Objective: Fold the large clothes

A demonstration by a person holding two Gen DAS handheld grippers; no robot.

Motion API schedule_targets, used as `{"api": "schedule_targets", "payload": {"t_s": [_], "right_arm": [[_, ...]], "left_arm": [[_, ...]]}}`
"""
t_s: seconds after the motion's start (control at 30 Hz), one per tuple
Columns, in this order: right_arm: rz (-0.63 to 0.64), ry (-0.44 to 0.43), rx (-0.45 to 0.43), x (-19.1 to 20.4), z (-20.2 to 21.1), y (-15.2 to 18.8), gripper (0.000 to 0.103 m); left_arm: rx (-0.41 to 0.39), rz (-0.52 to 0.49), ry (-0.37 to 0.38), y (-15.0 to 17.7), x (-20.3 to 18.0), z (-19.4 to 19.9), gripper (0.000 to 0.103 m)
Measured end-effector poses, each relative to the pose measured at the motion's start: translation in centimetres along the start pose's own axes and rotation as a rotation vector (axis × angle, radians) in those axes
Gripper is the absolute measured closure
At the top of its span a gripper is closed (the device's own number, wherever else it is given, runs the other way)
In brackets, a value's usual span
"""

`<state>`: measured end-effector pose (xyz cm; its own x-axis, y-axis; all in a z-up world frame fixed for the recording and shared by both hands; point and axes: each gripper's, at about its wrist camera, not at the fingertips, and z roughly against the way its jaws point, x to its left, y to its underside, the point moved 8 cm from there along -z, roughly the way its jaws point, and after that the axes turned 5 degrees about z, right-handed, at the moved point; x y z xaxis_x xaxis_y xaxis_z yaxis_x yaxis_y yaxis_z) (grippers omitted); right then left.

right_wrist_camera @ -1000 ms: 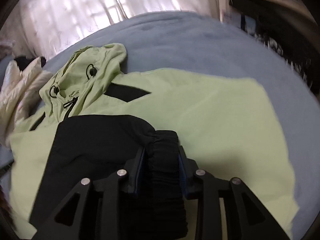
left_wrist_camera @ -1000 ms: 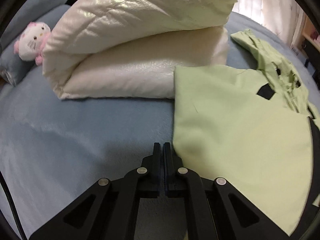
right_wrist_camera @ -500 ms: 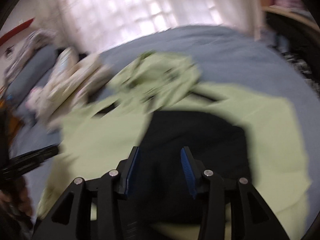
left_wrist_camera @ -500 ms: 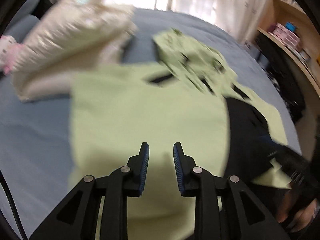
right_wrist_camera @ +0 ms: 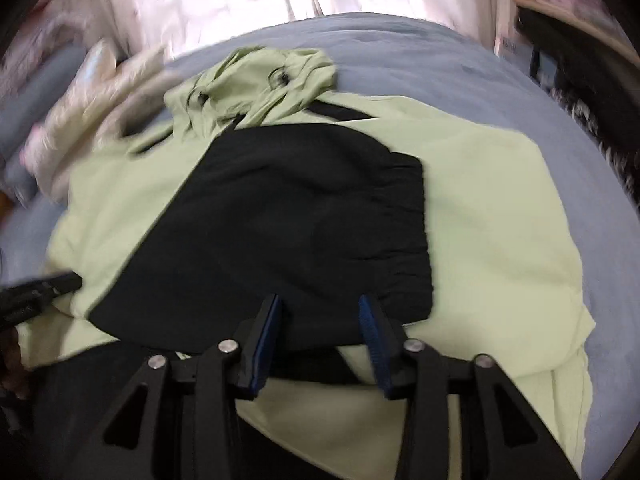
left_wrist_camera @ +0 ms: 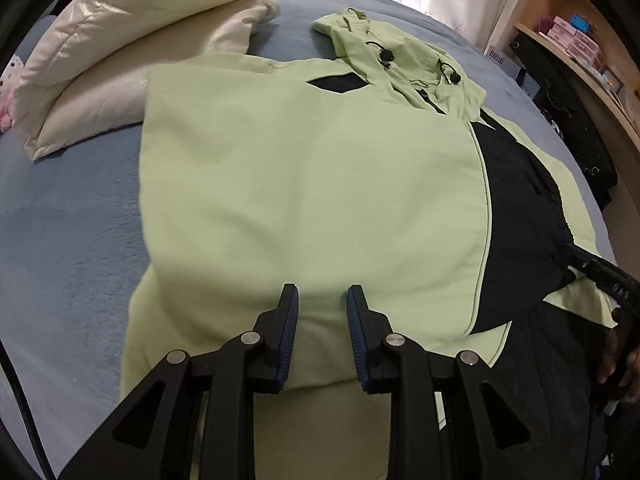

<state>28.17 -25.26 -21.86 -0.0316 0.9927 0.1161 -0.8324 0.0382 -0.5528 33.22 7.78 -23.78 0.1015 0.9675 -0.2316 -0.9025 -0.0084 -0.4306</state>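
Blue bed (left_wrist_camera: 72, 208): green jacket (left_wrist_camera: 312, 184) lies flat. Your left gripper (left_wrist_camera: 322, 294) hovers open, empty. Right gripper (right_wrist_camera: 320, 304), just narrowing, holds nothing.

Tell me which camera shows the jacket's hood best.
Left wrist view: the hood is sharp there, with its black cord toggles and zipper top readable. The right wrist view also has the hood in full, but motion blur smears its details.

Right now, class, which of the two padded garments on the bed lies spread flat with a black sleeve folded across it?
The light green hooded jacket. It lies flat with its black sleeve folded over it, while the cream quilted coat sits bundled beside it.
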Motion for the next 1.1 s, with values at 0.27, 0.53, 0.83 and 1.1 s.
{"api": "schedule_targets", "payload": {"t_s": [0.27, 0.53, 0.83, 1.1], "right_arm": [[0.045, -0.016, -0.053, 4.0, -0.1, -3.9, 0.062], [0.019, -0.041, -0.073, 6.5, -5.0, -9.2, 0.062], [-0.073, 0.051, -0.067, -2.1, -6.6, -8.6, 0.065], [-0.027, 0.037, -0.048, -2.1, -5.0, -7.5, 0.066]], "left_arm": [[-0.02, -0.009, -0.044, -3.4, -1.5, -0.1, 0.076], [-0.063, 0.028, -0.076, -9.1, -2.4, -3.0, 0.072], [-0.083, -0.022, -0.117, -10.4, -0.7, -5.5, 0.073], [-0.071, -0.033, -0.169, -10.0, -0.1, -4.3, 0.07]]}}
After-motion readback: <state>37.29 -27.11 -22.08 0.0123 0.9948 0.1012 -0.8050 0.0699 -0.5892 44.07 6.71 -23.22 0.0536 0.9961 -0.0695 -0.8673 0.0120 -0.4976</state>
